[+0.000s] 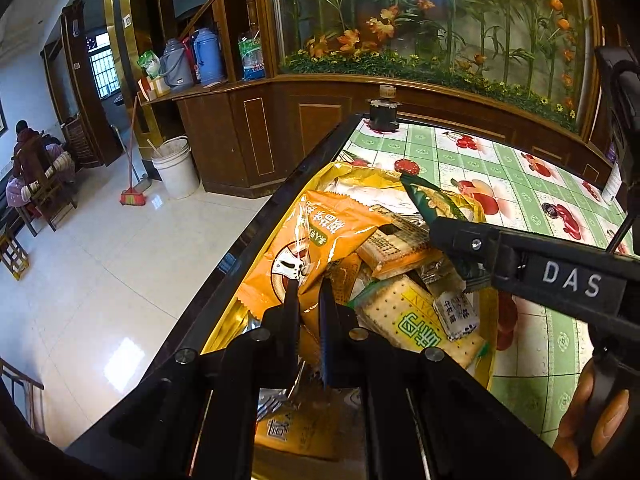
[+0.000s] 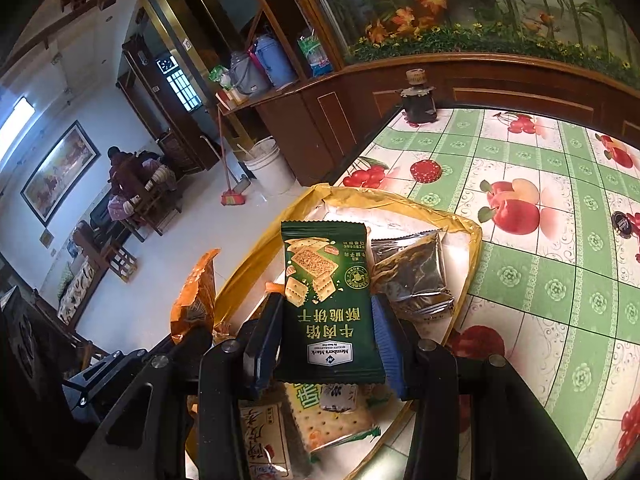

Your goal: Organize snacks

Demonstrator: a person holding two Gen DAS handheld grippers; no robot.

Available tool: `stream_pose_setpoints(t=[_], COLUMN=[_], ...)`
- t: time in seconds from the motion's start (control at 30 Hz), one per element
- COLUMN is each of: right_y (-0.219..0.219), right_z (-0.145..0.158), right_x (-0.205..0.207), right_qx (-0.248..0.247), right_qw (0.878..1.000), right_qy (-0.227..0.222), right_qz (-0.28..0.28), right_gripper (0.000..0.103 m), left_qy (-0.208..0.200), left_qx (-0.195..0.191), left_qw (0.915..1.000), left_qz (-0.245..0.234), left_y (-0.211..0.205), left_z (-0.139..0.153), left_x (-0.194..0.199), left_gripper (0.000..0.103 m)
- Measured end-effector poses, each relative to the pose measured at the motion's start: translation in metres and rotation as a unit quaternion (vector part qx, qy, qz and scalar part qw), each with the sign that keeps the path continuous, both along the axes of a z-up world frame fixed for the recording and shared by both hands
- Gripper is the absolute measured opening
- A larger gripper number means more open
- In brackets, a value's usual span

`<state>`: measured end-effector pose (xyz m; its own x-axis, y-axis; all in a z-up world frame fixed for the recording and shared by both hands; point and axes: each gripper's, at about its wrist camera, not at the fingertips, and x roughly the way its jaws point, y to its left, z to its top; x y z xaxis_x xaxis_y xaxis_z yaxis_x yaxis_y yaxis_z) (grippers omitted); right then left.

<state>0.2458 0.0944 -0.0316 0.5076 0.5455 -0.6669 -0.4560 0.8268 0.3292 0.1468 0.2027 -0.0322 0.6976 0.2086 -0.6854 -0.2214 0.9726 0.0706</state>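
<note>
The left gripper (image 1: 309,294) is clamped on the edge of an orange snack packet (image 1: 320,236), held above a yellow bag (image 2: 460,224) of mixed snacks. The right gripper (image 2: 326,344) pinches a dark green cracker packet (image 2: 326,292) by its two sides, raised over the same bag. Below lie a silver packet (image 2: 412,276) and a pale cracker pack (image 1: 404,316). The bag sits at the edge of the desk (image 2: 560,280), on a green checked fruit-print cloth.

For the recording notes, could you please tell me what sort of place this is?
Most likely a home's living or dining room: a table with a fruit-print cloth, thermos flasks on a wooden cabinet shelf, and a broom beside a white bucket on the tiled floor.
</note>
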Motion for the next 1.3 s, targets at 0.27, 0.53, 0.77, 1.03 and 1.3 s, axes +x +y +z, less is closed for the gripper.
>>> stream_pose_setpoints(t=[0.27,0.53,0.77,1.03,1.3], right_y=[0.004,-0.010,-0.031,-0.066,-0.093], right_z=[-0.011,-0.002,0.007,0.019,0.027], right_x=[0.009,-0.001,-0.034,-0.094,-0.149], right_qx=[-0.017,-0.017,-0.007,-0.023,-0.059], right_qw=[1.000,1.000,1.000,0.998,0.991], right_qy=[0.008,-0.005,-0.009,-0.049,-0.078], right_qz=[-0.006,-0.021,-0.001,0.040,0.095], right_gripper=[0.049,0.072,0.085,0.089,0.092], left_qy=[0.022,0.007,-0.033,-0.038,-0.026], left_qx=[-0.010,-0.010,-0.001,0.008,0.007], left_qw=[0.9997,0.9999,0.9995,0.9992,0.9994], left_qz=[-0.008,0.007,-0.004,-0.012,-0.021], left_y=[0.001,0.004,-0.012,-0.024,-0.031], left_z=[-0.011,-0.003,0.017,0.035,0.044], left_x=[0.013,-0.001,-0.046,-0.094,-0.139], left_gripper=[0.008,0.063,0.076,0.076,0.082])
